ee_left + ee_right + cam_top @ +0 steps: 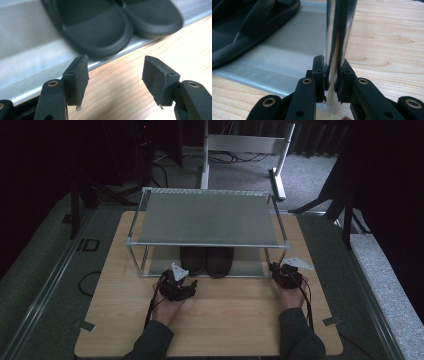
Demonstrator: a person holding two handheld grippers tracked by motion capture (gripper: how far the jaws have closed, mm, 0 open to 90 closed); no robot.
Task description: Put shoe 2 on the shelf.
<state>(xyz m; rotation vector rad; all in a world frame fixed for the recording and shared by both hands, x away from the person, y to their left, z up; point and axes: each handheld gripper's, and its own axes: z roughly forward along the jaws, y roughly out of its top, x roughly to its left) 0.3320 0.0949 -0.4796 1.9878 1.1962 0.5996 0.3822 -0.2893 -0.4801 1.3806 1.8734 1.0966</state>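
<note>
A two-tier metal shoe rack (207,217) stands at the middle of the wooden table (225,320). A pair of black slippers (206,261) rests on its lower shelf, toes toward me. My left gripper (186,287) hovers open over the table just in front of the left slipper (97,27), nothing between its pads (78,75). My right gripper (276,270) is shut on the rack's front right chrome leg (335,45), pads clamped on both sides of the tube near its foot.
The rack's grey mesh lower shelf (287,57) reaches the table beside the clamped leg. A white desk frame (245,150) and cables stand on the carpet behind the table. Bare wood lies in front of the rack.
</note>
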